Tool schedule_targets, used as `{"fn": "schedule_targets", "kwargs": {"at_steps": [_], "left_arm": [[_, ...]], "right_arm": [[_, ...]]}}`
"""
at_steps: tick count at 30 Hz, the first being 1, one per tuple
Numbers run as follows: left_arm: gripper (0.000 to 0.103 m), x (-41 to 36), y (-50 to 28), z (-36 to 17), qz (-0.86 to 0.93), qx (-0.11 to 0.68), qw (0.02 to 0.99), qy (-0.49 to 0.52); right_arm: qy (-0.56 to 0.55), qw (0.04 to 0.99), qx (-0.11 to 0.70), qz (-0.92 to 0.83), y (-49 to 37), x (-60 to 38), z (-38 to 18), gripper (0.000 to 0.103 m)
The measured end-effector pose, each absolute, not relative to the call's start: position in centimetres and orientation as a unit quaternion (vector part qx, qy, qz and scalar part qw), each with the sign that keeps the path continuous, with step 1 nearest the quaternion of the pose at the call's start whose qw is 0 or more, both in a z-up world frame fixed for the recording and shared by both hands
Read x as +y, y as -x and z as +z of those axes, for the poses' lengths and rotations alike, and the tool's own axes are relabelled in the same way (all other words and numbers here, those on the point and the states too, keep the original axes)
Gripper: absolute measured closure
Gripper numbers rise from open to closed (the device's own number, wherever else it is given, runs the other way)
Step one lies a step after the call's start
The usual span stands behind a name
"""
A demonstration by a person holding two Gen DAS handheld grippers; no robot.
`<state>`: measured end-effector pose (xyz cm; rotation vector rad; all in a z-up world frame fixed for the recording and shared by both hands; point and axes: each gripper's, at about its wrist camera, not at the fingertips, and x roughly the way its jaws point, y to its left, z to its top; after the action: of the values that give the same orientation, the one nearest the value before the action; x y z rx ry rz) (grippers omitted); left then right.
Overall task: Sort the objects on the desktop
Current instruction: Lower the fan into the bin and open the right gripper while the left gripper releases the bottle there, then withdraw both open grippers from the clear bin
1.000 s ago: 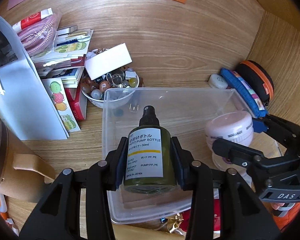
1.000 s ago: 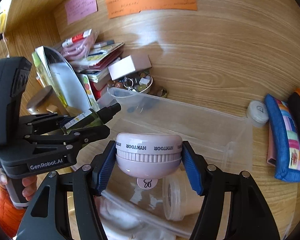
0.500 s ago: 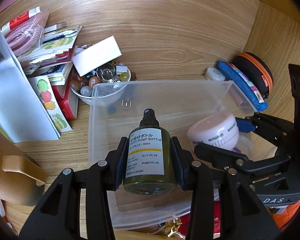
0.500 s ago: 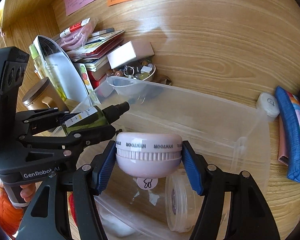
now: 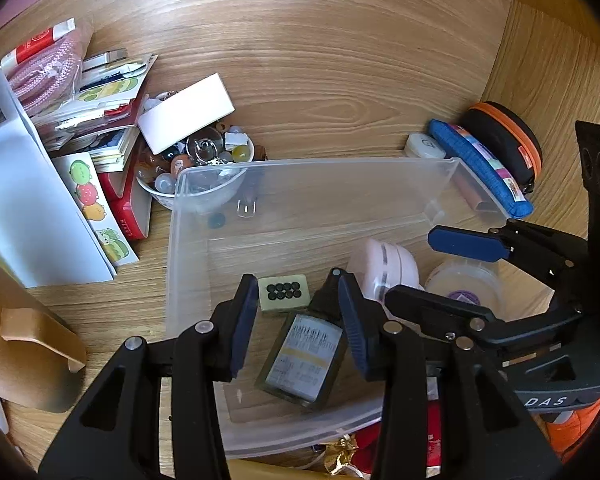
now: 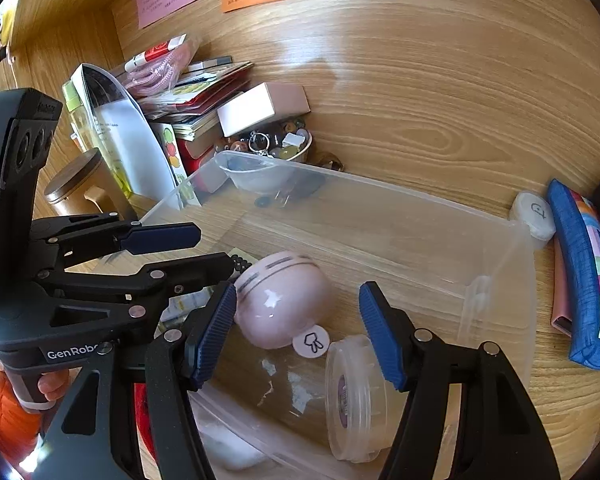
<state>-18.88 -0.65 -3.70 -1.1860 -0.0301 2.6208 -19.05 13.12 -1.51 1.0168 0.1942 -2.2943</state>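
Trouble could come if the left tongs (image 5: 298, 320), open over the loose bottle (image 5: 302, 360), or the open right tongs (image 6: 298, 332) bump the pink jar (image 6: 278, 300) and roll it about in the bin (image 5: 188, 200).

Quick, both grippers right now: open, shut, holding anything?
Left gripper: open, green pump bottle lies loose in the clear bin.
Right gripper: open, pink jar released.

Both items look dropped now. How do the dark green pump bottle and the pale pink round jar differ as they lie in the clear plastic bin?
The dark green pump bottle is slim, with a black pump top and a white printed label; the pale pink round jar is squat and domed, with a thin lettered band. The bottle lies flat on its side; the jar rests tilted. Both sit loose in the clear plastic bin, below open jaws.
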Motion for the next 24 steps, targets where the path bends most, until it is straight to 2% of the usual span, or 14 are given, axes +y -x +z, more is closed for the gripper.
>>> {"fn": "schedule_targets", "kwargs": {"at_steps": [5, 9, 12, 14, 17, 22, 24], "left_arm": [[0.061, -1.1, 18.6, -3.0, 0.909, -0.015, 0.126, 0.398], [0.046, -1.3, 18.5, -2.4, 0.914, -0.021, 0.117, 0.389], [0.045, -1.2, 18.2, -2.0, 0.916, -0.013, 0.109, 0.385], [0.042, -1.1, 17.9, -1.4, 0.918, -0.011, 0.109, 0.381], [0.03, -1.0, 16.8, -0.4, 0.925, -0.003, 0.103, 0.365], [0.027, -0.6, 14.5, 1.3, 0.934, 0.012, 0.097, 0.344], [0.014, -0.6, 13.5, 1.9, 0.937, 0.013, 0.091, 0.336]], "right_arm": [[-0.381, 0.306, 0.067, -0.87, 19.0, 13.3, -1.3, 0.042], [-0.379, 0.292, 0.062, -0.876, 19.3, 13.8, -0.9, 0.042], [-0.381, 0.278, 0.043, -0.881, 19.7, 14.8, -0.2, 0.041], [-0.382, 0.276, 0.021, -0.882, 19.7, 15.6, 0.6, 0.037], [-0.373, 0.274, 0.007, -0.886, 18.9, 16.4, 1.8, 0.03], [-0.349, 0.268, 0.022, -0.898, 16.2, 16.8, 3.5, 0.02], [-0.346, 0.268, 0.026, -0.899, 15.4, 16.9, 3.8, 0.02]]}}
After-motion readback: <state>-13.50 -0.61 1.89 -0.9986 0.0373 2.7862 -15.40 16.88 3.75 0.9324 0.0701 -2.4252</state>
